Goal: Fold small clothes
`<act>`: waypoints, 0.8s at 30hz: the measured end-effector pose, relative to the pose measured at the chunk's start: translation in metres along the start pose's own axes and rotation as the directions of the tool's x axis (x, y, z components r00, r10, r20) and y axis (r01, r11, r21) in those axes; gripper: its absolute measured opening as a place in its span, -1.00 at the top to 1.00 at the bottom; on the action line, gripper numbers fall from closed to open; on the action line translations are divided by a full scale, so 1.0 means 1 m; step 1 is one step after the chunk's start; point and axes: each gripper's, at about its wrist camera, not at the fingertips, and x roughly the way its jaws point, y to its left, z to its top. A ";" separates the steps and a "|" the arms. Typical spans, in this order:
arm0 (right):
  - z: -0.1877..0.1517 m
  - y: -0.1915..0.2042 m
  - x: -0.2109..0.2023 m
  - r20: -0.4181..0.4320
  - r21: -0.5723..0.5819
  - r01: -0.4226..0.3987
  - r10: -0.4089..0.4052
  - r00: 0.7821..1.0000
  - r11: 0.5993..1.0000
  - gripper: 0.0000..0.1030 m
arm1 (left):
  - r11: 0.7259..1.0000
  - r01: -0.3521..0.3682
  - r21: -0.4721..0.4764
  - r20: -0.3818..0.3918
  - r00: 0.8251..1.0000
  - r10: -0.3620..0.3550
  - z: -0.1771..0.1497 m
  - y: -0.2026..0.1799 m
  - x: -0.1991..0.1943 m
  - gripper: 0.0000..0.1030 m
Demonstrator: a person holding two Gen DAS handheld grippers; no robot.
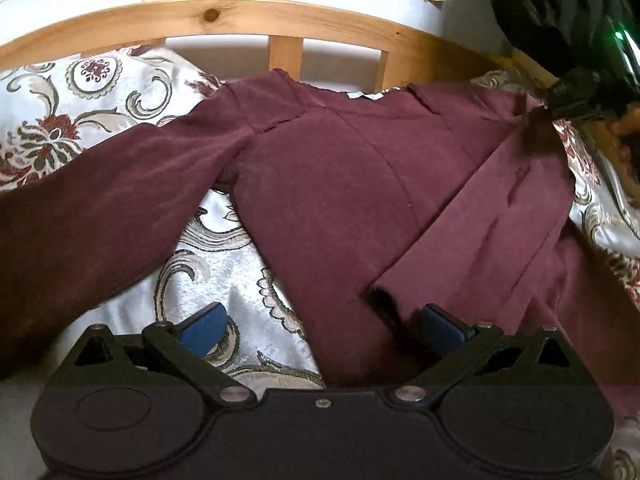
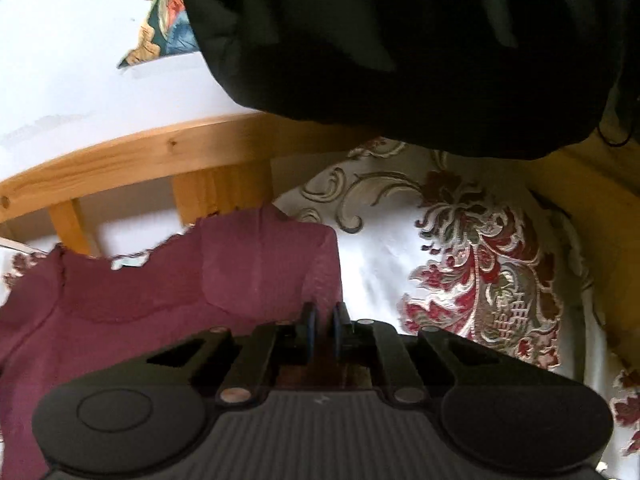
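A maroon long-sleeved top (image 1: 332,168) lies spread on a floral bedspread (image 1: 224,264), neck towards the wooden rail. One sleeve (image 1: 100,200) stretches out to the left; the other sleeve (image 1: 480,232) is folded in over the body. My left gripper (image 1: 322,324) hovers open over the hem, its blue pads (image 1: 204,324) far apart with cloth and bedspread between them. My right gripper (image 2: 325,328) is shut at the top's shoulder (image 2: 280,252), maroon cloth showing between its pads. In the left wrist view the right gripper (image 1: 560,98) meets the same shoulder corner.
A wooden bed rail (image 1: 240,12) with slats runs behind the top, a white wall (image 2: 60,60) beyond it. A person's black sleeve (image 2: 400,40) hangs over the right side and a hand (image 1: 628,128) shows there. Bare bedspread (image 2: 460,260) lies right of the top.
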 end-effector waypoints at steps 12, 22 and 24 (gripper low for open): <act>-0.075 -0.001 -0.051 0.009 -0.282 0.105 -0.107 0.994 0.954 -0.28 | 1.000 -0.005 0.011 -0.007 1.000 0.005 0.002 0.000 0.000 -0.99; -0.131 0.039 -0.025 0.109 -0.668 0.237 -0.223 0.969 0.706 -0.11 | 1.000 -0.014 0.028 -0.005 1.000 0.015 -0.001 -0.002 -0.003 -0.99; -0.133 0.047 -0.022 0.143 -0.710 0.243 -0.202 0.969 0.661 0.04 | 0.999 -0.016 0.028 -0.006 1.000 0.016 -0.001 -0.003 -0.003 -0.99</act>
